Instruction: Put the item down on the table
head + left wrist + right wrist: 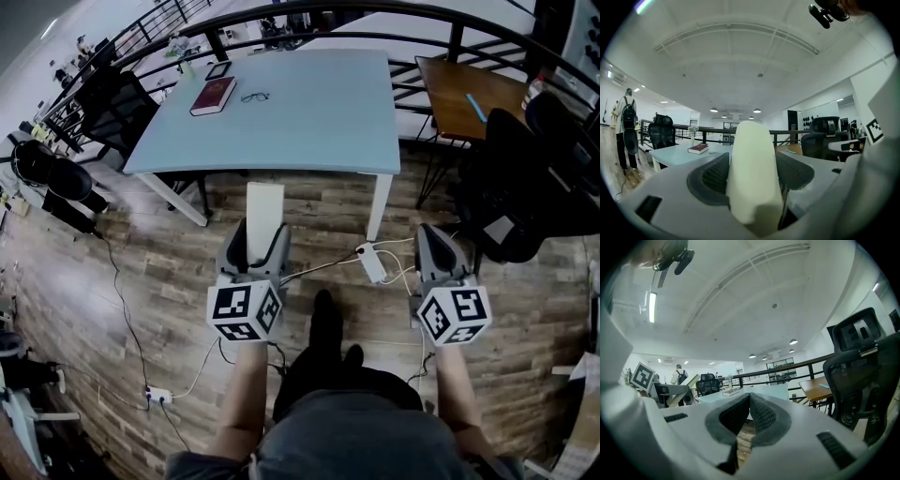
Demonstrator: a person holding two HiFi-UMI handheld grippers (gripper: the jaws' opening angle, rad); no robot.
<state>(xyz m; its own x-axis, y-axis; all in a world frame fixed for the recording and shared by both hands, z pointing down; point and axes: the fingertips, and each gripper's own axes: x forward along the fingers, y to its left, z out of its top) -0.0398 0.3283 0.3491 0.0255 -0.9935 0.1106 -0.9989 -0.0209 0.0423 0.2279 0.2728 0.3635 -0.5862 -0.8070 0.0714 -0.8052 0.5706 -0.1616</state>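
The pale blue rectangular table [309,103] stands ahead. The long cream-white block [263,208] sits clamped in the left gripper [255,246], short of the table's near edge. Released here, it would likely fall to the floor. The right gripper [439,251] is closed on nothing.

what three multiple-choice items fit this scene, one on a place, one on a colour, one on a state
1. Where does the book lie?
A at the table's far left corner
B under the table
C at its near right corner

2. What colour is the block in the left gripper?
A red
B white
C black

3. How do the right gripper's jaws stand?
A wide apart
B shut on the block
C together, holding nothing

Answers:
1 A: the head view shows it by that corner.
2 B: the left gripper view shows a white block between the jaws.
3 C: the right gripper view shows the pads meeting with nothing held.
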